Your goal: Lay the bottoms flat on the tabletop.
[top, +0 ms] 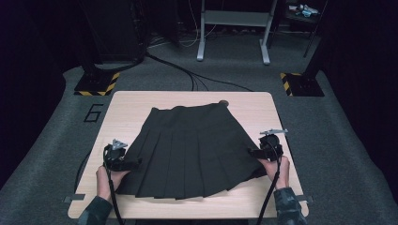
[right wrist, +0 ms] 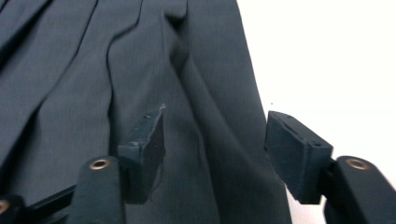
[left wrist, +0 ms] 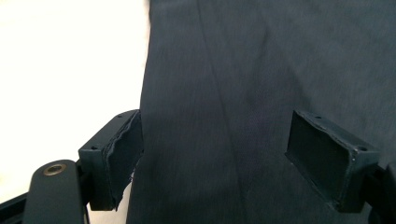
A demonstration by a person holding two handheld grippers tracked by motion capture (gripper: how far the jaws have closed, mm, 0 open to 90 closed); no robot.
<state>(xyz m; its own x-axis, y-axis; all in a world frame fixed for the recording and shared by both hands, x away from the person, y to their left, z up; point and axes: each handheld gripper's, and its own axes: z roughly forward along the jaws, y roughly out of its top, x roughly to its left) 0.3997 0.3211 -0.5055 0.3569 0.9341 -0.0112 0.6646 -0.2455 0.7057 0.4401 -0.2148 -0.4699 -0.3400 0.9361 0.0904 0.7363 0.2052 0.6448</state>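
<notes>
- Grey carpet surrounds my light wooden table, with cables trailing across the floor behind it.
- A black pleated skirt lies spread flat on the table, waistband at the far side, hem towards me.
- My left tongs sit at the skirt's left edge, jaws spread wide, straddling that edge.
- My right tongs sit at the right edge, likewise released, gripping nothing.
</notes>
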